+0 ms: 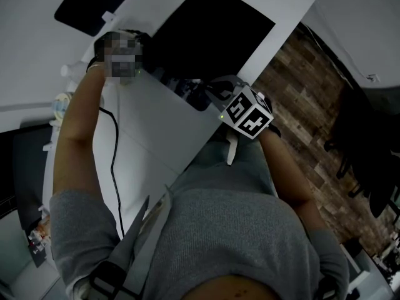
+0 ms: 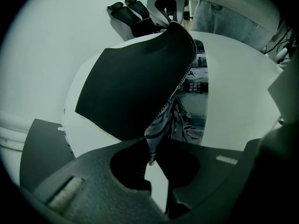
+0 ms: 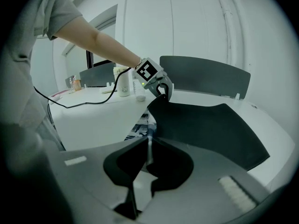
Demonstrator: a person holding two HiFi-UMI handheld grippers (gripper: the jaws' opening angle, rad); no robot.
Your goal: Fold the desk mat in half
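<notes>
blk desk mat, printed underside, wht table

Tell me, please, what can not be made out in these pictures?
- Left gripper view: the desk mat's printed side is mostly hidden by its own lifted black underside.
- Head view: the right gripper's jaws hide under its marker cube; a mosaic patch covers the left gripper.
- Right gripper view: the far containers are too small to identify.

Desk mat: matt black back, printed face, stitched edge. Table: smooth white. Floor: wood-look planks.
</notes>
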